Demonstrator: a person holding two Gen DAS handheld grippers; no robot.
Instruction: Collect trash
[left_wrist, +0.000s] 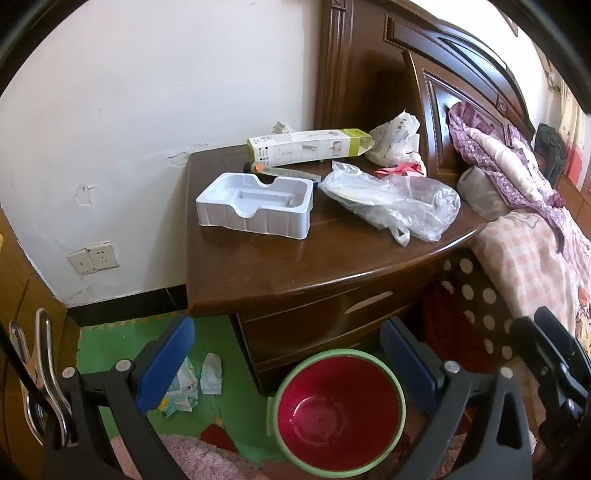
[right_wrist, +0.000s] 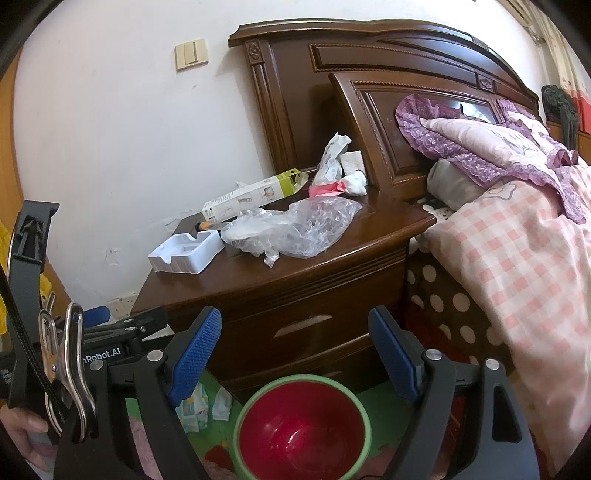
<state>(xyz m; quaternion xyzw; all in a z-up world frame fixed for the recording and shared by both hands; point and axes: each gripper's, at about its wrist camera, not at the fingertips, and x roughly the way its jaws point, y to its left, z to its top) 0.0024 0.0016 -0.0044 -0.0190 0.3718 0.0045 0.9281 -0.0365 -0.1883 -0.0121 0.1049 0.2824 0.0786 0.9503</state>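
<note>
Trash lies on a brown nightstand (left_wrist: 295, 266) (right_wrist: 295, 269): a white plastic tray insert (left_wrist: 255, 206) (right_wrist: 186, 253), a crumpled clear plastic bag (left_wrist: 395, 199) (right_wrist: 295, 225), a long white-and-green carton (left_wrist: 306, 146) (right_wrist: 251, 197), an orange-capped tube (left_wrist: 273, 170), and crumpled white and pink wrappers (left_wrist: 395, 142) (right_wrist: 340, 177). A red bin with a green rim (left_wrist: 338, 410) (right_wrist: 301, 428) stands empty on the floor below. Small paper scraps (left_wrist: 207, 376) (right_wrist: 207, 402) lie on the green mat. My left gripper (left_wrist: 291, 365) and right gripper (right_wrist: 295, 354) both hover open above the bin, holding nothing.
A bed with a pink checked quilt (right_wrist: 517, 266) and a purple frilled pillow (left_wrist: 495, 147) stands right of the nightstand, against a dark wooden headboard (right_wrist: 369, 74). A white wall with a socket (left_wrist: 94, 258) is at left. A pink fluffy rug (left_wrist: 192, 458) lies near the bin.
</note>
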